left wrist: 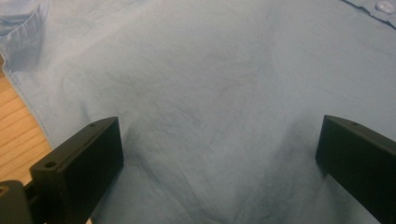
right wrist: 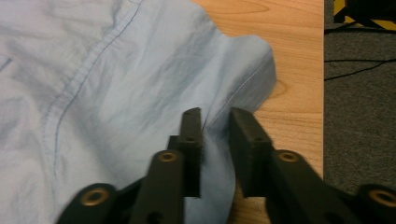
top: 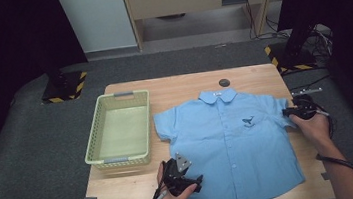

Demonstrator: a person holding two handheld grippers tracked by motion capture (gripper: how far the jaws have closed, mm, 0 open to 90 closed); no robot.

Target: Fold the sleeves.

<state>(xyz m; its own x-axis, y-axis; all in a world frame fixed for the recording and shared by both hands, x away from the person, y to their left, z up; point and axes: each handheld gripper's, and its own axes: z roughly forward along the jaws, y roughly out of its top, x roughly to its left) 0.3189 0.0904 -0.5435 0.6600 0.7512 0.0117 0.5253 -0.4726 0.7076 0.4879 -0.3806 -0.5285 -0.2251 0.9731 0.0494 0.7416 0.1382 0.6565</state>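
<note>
Clearly we are at the start of folding: a blue shirt lies flat, face up, collar away from us, on the wooden table.

Far left of both grippers sits a pale green basket, nothing in it that we can see, well apart from the left gripper and just beside the shirt's near sleeve.

Left gripper: at the shirt's lower left hem corner. In the left gripper view its jaws stand wide apart over flat cloth, gripping nothing; fabric runs between and ahead of them.

Right gripper: at the outer edge of the sleeve on its side. In the right gripper view the jaws are drawn nearly together with a ridge of sleeve cloth pinched up between them; we read this as a grip on the sleeve, though a sliver of gap shows at the tips.

Our judgement: the grasping step is half done. Next calls for the left jaws to close on the hem, then both to lift and carry the cloth inward.
</note>
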